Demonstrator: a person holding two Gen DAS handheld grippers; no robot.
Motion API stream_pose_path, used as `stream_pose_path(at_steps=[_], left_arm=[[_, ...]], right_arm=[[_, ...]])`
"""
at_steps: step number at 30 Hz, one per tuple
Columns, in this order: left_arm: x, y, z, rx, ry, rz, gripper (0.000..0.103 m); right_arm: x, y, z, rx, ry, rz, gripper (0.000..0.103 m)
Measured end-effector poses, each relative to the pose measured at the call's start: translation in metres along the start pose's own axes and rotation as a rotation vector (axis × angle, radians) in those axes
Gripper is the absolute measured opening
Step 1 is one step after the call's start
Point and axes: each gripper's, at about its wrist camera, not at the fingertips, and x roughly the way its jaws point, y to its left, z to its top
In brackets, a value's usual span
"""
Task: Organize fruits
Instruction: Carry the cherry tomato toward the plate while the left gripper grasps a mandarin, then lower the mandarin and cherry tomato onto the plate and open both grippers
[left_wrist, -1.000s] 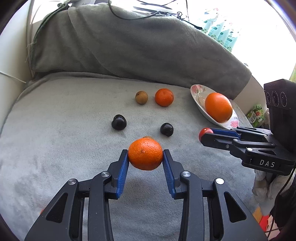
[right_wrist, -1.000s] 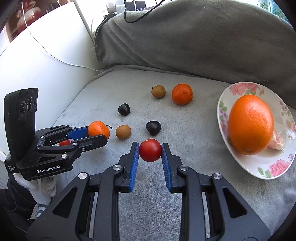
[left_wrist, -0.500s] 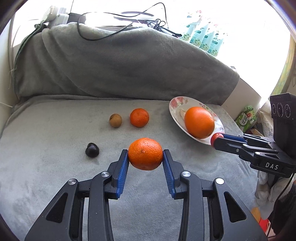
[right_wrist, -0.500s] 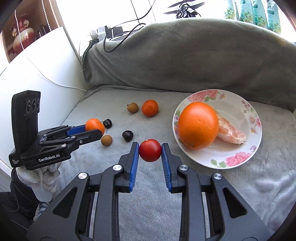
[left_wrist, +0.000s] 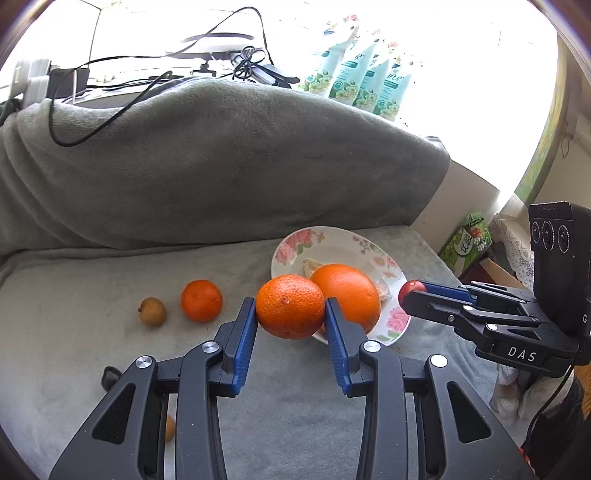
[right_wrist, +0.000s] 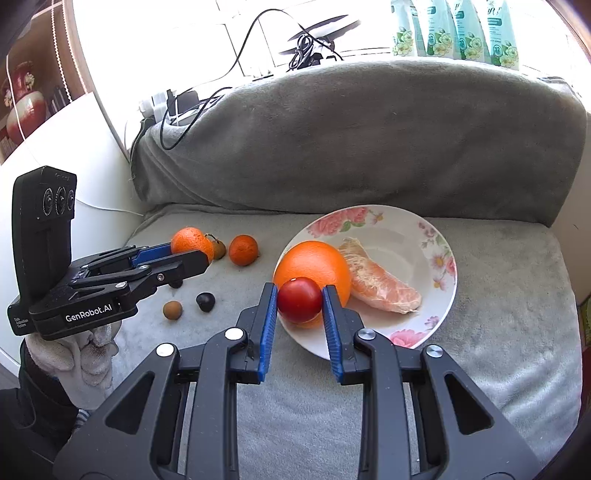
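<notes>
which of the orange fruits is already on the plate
The big orange, resting on the flowered plate beside a peeled segment. One mandarin lies on the blanket; another is held.

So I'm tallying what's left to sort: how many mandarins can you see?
2. One mandarin is clamped in the left hand-held gripper; the other lies on the blanket left of the plate. The grippers may hide more.

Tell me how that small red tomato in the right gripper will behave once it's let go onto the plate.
The tomato is round and glossy, so it will probably roll on the plate until it meets the big orange or the rim. Its thin, smooth skin suggests that it bruises easily. It looks light in the right gripper.
</notes>
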Motion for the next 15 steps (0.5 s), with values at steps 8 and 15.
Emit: stream_pose_path(at_steps=[8,15], left_arm=[[0.022,-0.018,0.019,0.038,0.014,-0.016,0.035],[0.044,-0.029,0.034,0.058,0.027,-0.02,0.035]], right_arm=[[0.006,-0.029,0.01,0.031,-0.002,-0.047,0.026],[0.022,-0.049,0.015,0.041,0.022,-0.075,0.026]])
